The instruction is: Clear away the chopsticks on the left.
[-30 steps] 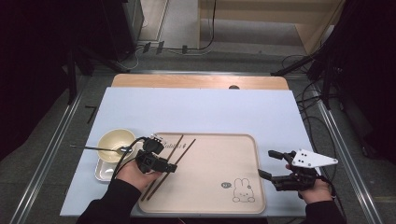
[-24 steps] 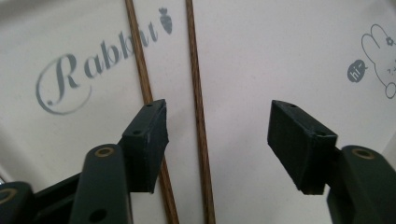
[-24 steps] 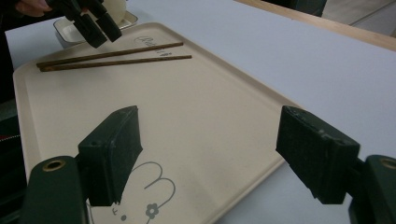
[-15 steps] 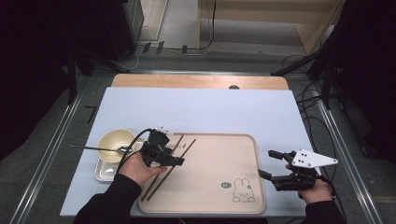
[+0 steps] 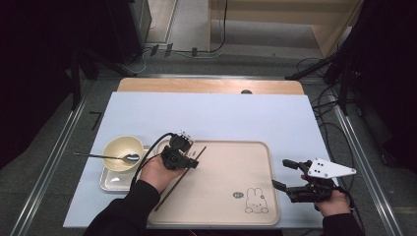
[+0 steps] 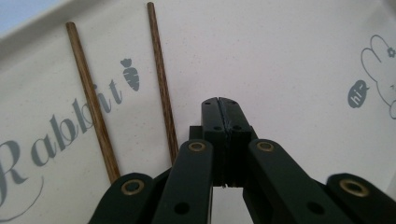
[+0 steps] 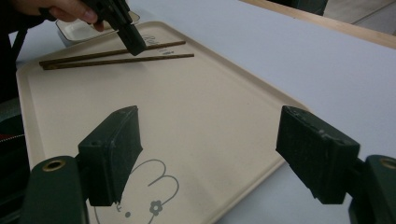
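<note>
Two wooden chopsticks [image 6: 161,84] lie side by side on the beige rabbit-print tray [image 5: 236,162], near its left rim; in the high view they run diagonally from lower left toward upper centre, partly under the left gripper [image 5: 179,157].

Handling, judged: the sticks look thin, stiff, light and round, so they will probably roll or skate on the smooth tray. A flat-lying stick leaves little for the jaws to get under. Best bet is a pinch across the shaft around mid-length, or nearer the thicker end so it doesn't pivot. They lie close but apart, so taking one alone needs a narrow, well-aimed closure.

Left gripper: jaws have just been closing and are now fully together in the left gripper view, with nothing between them. The tips sit just right of the nearer chopstick in that view; touching it or not, can't tell. The grip is empty.

Right gripper [image 5: 295,179]: lower right of the high view, hovering over the tray's right edge, jaws wide apart, holding nothing. Its own view looks across the tray at the sticks in the upper left.

Left of the tray: a cream bowl [image 5: 120,147] on a small rectangular dish [image 5: 110,182], with a metal spoon [image 5: 105,157] resting in the bowl.
</note>
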